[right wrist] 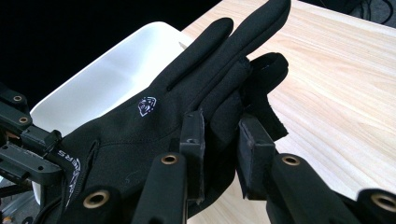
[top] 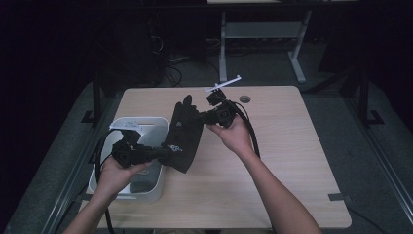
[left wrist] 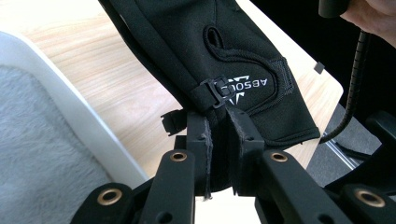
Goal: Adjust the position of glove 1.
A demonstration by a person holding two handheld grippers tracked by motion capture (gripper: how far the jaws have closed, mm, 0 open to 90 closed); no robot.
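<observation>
A black glove point(top: 183, 132) with white lettering hangs stretched above the wooden table, held between both grippers. My left gripper point(top: 164, 152) is shut on the glove's cuff; in the left gripper view point(left wrist: 219, 140) its pads pinch the cuff edge just below the small buckle strap point(left wrist: 214, 89). My right gripper point(top: 203, 117) is shut on the glove's finger end; the right gripper view point(right wrist: 219, 140) has one glove finger point(right wrist: 229, 105) clamped between the jaws, with the other fingers pointing away. The glove point(right wrist: 154, 126) hangs beside the white bin.
A white rectangular bin point(top: 146, 192) with a grey lining sits at the table's left front, under my left hand. The light wooden table point(top: 282, 156) has a round cable hole point(top: 245, 99) near its far edge. Cables trail from both grippers.
</observation>
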